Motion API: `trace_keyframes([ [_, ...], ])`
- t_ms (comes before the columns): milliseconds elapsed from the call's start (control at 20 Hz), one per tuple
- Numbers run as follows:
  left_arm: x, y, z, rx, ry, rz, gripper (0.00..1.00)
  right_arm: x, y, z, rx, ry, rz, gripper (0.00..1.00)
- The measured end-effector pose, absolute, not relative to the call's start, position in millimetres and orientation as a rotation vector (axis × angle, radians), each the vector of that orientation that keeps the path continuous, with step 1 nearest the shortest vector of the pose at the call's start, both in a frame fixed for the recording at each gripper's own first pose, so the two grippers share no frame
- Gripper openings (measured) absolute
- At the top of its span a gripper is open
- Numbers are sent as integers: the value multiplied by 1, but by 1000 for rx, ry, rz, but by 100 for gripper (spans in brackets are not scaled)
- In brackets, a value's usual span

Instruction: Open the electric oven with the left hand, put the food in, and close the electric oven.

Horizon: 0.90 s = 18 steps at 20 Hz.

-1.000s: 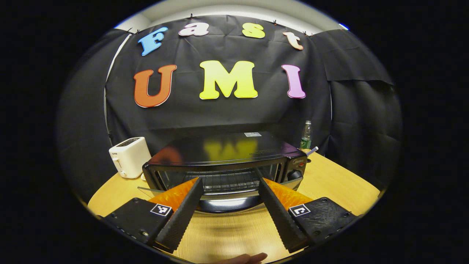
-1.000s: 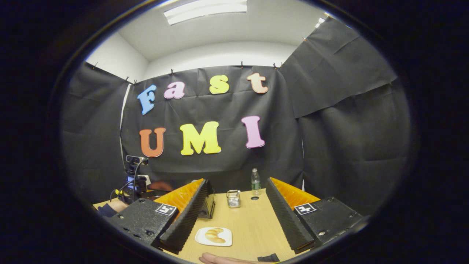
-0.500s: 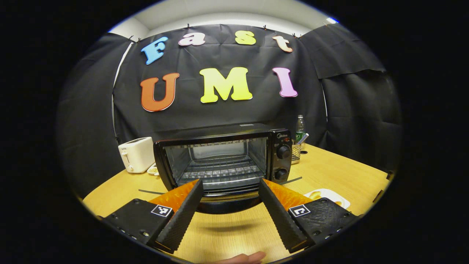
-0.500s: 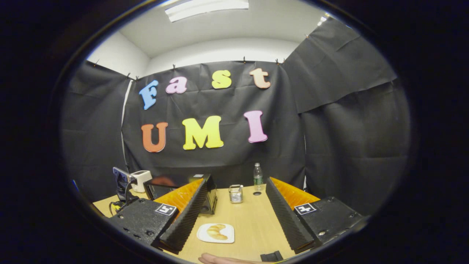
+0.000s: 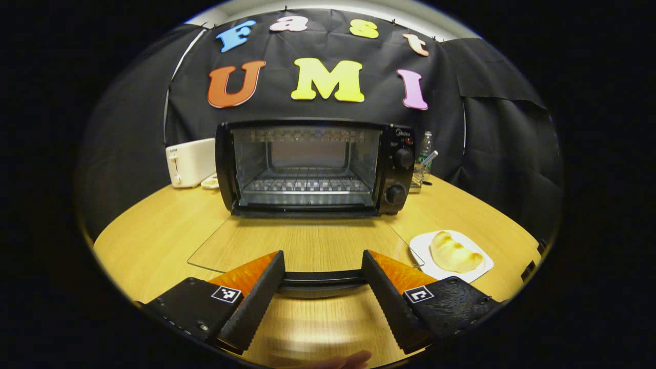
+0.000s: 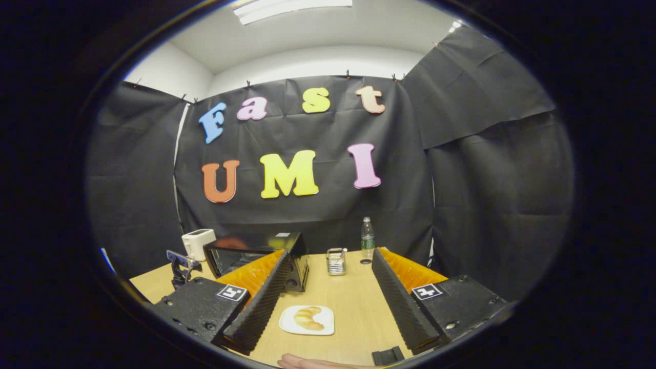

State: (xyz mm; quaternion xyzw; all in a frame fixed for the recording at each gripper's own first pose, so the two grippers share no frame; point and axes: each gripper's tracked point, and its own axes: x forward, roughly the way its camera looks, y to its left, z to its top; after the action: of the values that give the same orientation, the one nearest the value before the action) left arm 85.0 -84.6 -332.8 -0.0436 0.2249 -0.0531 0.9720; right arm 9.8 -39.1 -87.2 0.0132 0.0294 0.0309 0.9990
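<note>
**Oven door down, croissant waiting on its plate**

Wooden surface (image 5: 154, 236) inside a black-draped booth; the electric oven (image 5: 312, 166) stands open, glass door (image 5: 302, 246) flat, its handle (image 5: 320, 279) between the spread left claw (image 5: 320, 279) fingers; contact unclear; the right claw (image 6: 328, 302) is released above the plated croissant (image 6: 306, 318); the right gripper view adds ceiling light (image 6: 292, 6).

Brand mark on the electric oven (image 5: 307, 166), top of its right-hand control panel above the knobs, too small to read surely. Small dark mark on the white toaster (image 5: 190, 161) front, far left, illegible. Bottle (image 6: 367, 245) label unreadable. Square black-and-white marker tags on both hand-held grippers, no text.
</note>
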Motion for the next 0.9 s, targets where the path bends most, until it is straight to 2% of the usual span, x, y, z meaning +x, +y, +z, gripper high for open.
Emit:
trace_keyframes([
  [50, 83, -84, -326, -92, 422, -107, 100, 11, -39, -90, 24, 63, 63, 100],
  [400, 87, -84, -341, -65, 496, -104, 99, 16, -31, -103, 11, 107, 77, 100],
  [600, 86, -79, -328, -87, 501, -106, 98, 28, -32, -115, -1, 126, 69, 100],
  [900, 65, -54, -233, -143, 325, -67, 94, 61, -26, -166, 20, 254, 71, 100],
])
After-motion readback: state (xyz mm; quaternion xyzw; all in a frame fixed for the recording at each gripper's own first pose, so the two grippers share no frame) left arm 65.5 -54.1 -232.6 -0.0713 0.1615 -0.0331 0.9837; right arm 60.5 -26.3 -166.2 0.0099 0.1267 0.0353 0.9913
